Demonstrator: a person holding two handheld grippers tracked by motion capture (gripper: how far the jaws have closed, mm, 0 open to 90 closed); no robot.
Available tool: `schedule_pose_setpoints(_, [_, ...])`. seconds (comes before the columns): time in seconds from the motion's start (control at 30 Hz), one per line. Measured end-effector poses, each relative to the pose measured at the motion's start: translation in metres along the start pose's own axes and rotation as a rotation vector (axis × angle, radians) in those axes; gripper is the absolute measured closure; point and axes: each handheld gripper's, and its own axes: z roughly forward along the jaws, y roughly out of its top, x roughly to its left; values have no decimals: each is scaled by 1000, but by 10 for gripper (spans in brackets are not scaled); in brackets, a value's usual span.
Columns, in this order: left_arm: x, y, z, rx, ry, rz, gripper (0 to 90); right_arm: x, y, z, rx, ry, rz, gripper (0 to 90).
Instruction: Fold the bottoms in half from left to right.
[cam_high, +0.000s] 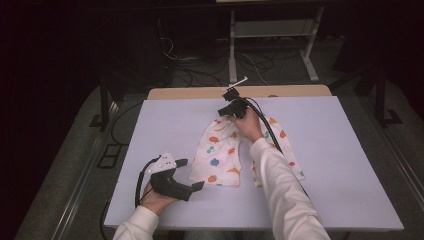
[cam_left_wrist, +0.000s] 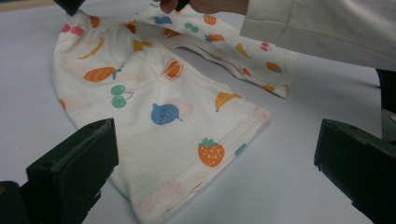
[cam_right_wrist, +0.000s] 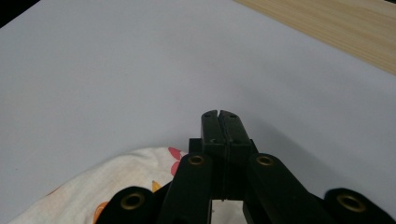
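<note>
- Right now I am looking down on a pale lavender table (cam_high: 340, 150) with a small pair of white children's trousers (cam_high: 220, 155) lying flat near its middle, printed with bright fruit: strawberries, cherries, bananas, oranges.
- Its waistband end points away from me toward the far edge; the two legs spread toward me, the left leg broad and flat, the right leg partly under my right sleeve (cam_high: 280, 190).
- My right gripper (cam_high: 231, 111) sits at the waistband end. In the right gripper view its jaws are pressed together tip to tip, and the cloth edge (cam_right_wrist: 140, 177) lies just beside and beneath them; I cannot tell for sure whether a pinch of fabric is caught between the pads.
- My left gripper (cam_high: 192, 175) rests on the table near the hem of the left leg, jaws spread wide and holding nothing; in its own view the strawberry-printed hem (cam_left_wrist: 210, 154) lies between and just ahead of the two jaws.
- I judge the cloth to be light, thin, soft knit: it will drape, stretch and bunch, not slide as a sheet.
- Best holds, I think, are the doubled seams: the gathered waistband and the stitched leg hems, pinched low against the table so only one edge lifts.
</note>
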Motion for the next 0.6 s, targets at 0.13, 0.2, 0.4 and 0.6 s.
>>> schedule_pose_setpoints(0.13, [-1, 8, -2, 10, 25, -5, 0, 3, -3, -2, 0, -2, -13, 890])
schedule_pose_setpoints(0.2, [0, 12, -1, 28, 32, -13, 0, 3, -5, -3, -1, -5, -15, 890])
schedule_pose_setpoints(0.4, [4, 15, 0, 77, 45, -33, 0, 6, -7, -9, -20, -5, -15, 890])
schedule_pose_setpoints(0.6, [12, 20, 2, 122, 55, -73, 0, 8, -8, -14, -30, -6, -15, 890])
